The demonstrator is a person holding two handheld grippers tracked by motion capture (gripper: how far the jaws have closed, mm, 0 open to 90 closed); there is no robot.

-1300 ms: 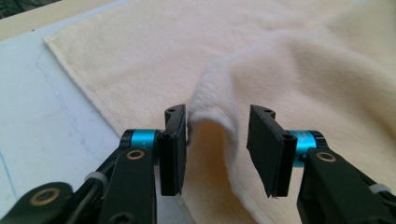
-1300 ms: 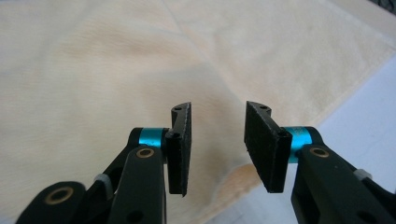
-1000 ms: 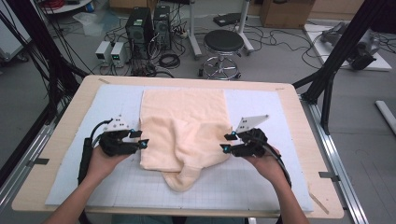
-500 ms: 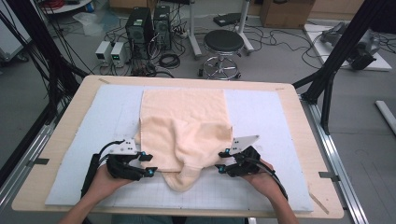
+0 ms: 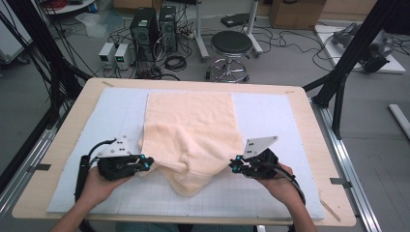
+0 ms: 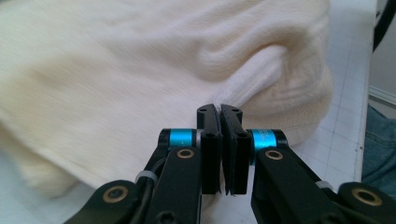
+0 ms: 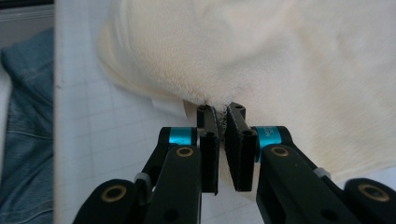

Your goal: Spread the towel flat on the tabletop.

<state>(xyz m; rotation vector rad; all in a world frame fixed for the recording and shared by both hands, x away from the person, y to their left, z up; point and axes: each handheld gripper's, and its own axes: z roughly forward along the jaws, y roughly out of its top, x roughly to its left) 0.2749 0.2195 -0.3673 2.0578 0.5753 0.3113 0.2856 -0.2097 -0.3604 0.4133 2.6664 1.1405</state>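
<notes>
A cream terry towel lies on the white gridded mat, its near part bunched into folds with a tongue hanging toward me. My left gripper is at the towel's left near edge. In the left gripper view its jaws have just been closing and my left gripper is now shut, pinching a fold of the towel. My right gripper is at the right near edge. Its jaws have also just been closing, and my right gripper is shut on the towel hem.
The wooden table carries the mat, with bare mat left and right of the towel. Black frame posts stand at the table's far corners. A stool and computer boxes stand on the floor beyond.
Both grippers came toward the near edge, closed on the towel's two sides, then drew slightly up and apart. The towel's near part has bunched between them.
</notes>
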